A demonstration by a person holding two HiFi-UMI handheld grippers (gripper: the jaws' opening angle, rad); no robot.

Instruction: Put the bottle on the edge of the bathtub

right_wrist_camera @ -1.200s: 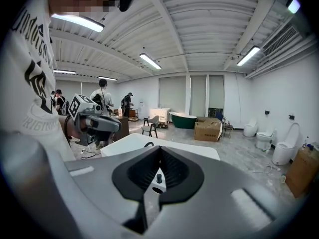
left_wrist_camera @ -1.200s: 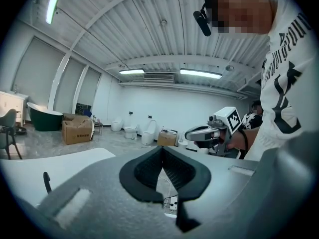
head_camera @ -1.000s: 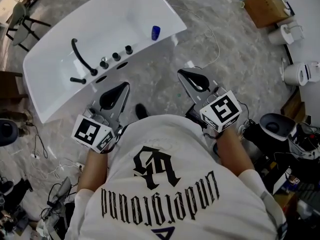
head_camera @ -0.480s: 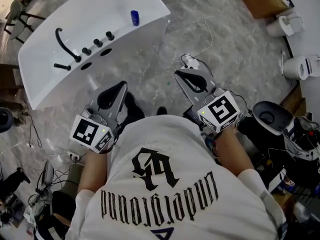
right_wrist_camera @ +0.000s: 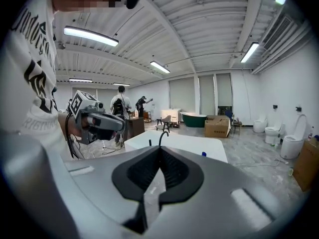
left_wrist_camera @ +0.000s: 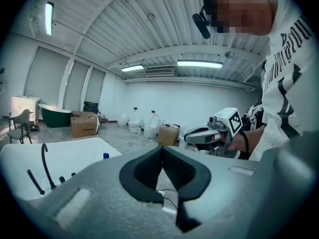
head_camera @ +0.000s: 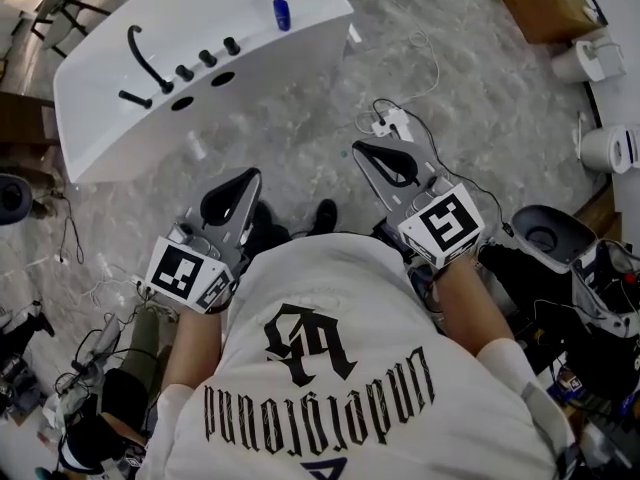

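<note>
Grey marbled floor [head_camera: 300,138] lies under the person, whose left tongs [head_camera: 250,175] and right tongs [head_camera: 359,149] are both closed tight and empty, well apart from the white bathtub [head_camera: 310,38], on whose edge the small blue bottle [head_camera: 283,14] stands.

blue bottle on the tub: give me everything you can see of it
The bottle is small and dark blue, and looks like plastic. It appears to stand upright on the flat white edge of the bathtub, near a corner, set apart from the black knobs and the faucet. Only the tub touches it. Cap and label are too small to tell.
</note>
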